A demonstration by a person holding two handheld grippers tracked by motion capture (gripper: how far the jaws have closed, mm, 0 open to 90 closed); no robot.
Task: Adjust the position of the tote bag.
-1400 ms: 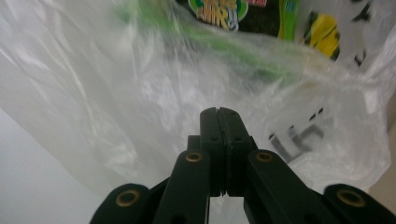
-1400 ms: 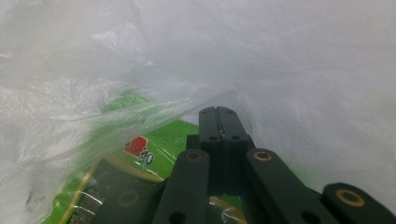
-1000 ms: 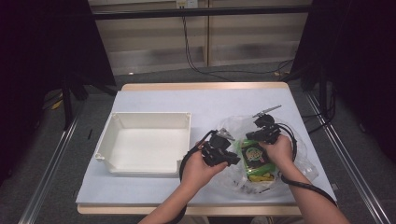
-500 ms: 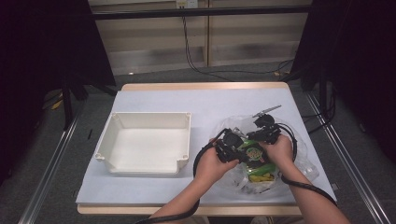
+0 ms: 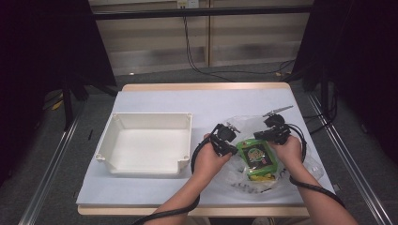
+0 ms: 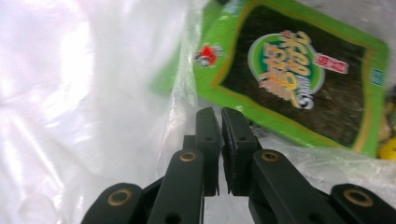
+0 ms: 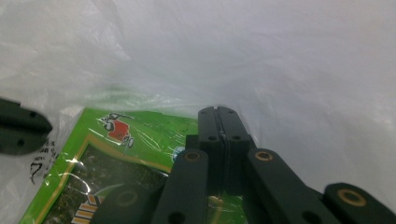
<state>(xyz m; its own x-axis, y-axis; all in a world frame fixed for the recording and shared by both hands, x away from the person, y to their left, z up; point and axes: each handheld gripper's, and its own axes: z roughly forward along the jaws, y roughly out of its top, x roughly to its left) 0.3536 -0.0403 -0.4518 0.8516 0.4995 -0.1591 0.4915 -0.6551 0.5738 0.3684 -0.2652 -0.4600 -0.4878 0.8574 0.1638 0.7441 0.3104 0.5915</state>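
A clear plastic bag [image 5: 300,171] lies on the right of the table with a green seaweed packet [image 5: 256,157] inside it. My left gripper [image 5: 233,146] sits at the packet's left edge. Its jaws have just been closing, and in the left gripper view [image 6: 220,112] they stand nearly together with a fold of the bag's film [image 6: 70,93] between them, the packet [image 6: 289,74] just beyond. My right gripper [image 5: 261,137] is at the packet's far end. In its own view [image 7: 218,109] the jaws are pressed together on the bag film [image 7: 280,56] over the packet [image 7: 107,163].
A white empty tray [image 5: 150,115] stands left of the hands on the pale table cover [image 5: 211,101]. Something yellow [image 5: 263,177] lies in the bag under the packet's near end. Cables trail from both grippers toward the front edge.
My left hand has moved right and slightly down, from beside the tray to the packet's left edge, and its jaws have come together on the bag film. The right hand stayed put.
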